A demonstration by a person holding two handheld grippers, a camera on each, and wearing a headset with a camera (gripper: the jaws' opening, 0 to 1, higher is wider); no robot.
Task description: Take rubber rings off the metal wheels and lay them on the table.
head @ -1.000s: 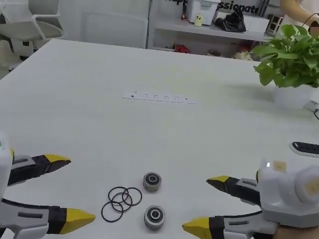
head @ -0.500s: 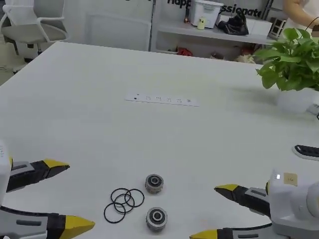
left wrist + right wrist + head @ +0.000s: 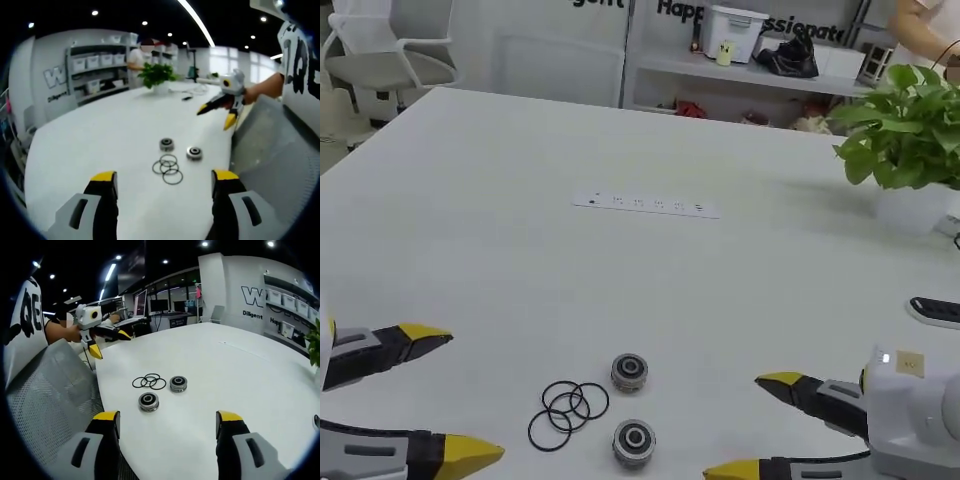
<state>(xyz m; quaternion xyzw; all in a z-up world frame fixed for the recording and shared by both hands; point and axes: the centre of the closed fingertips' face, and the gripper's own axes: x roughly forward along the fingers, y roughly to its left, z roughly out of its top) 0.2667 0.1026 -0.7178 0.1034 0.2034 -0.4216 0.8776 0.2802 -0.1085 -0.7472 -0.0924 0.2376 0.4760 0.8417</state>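
Rings, apparently overlapping, lie on table left of wheels.

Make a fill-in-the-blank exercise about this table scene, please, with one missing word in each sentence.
The number of metal wheels here is ____.
The black rubber rings lie flat on the ____.
The left claw and the right claw are both ____, holding nothing.
The green plant stands in a ____ pot.
Missing words: two; table; open; white.

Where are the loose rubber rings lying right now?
In the head view the rubber rings lie overlapping on the table, just left of the two metal wheels.
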